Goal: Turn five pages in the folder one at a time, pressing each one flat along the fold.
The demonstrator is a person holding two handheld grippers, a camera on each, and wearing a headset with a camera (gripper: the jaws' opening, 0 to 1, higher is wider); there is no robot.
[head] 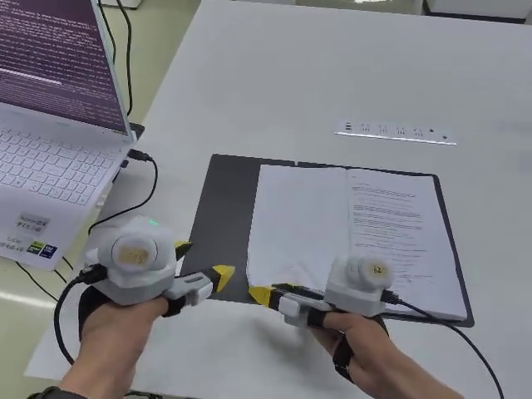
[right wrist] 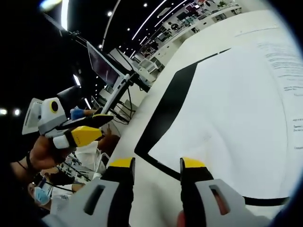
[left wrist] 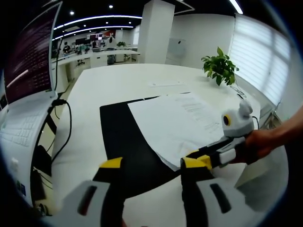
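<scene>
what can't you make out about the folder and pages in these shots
- Print on the right page: too small in the head view, smeared in the right gripper view.
- Near edge of the folder: partly behind the right hand-held gripper in the head view.
- Text on the laptop screen: cut off by the left edge of the head view, too small.

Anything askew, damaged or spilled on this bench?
Nothing stands out. The folder lies open on the table, its turned page and printed page flat; the left gripper and right gripper are open by its near edge.
</scene>
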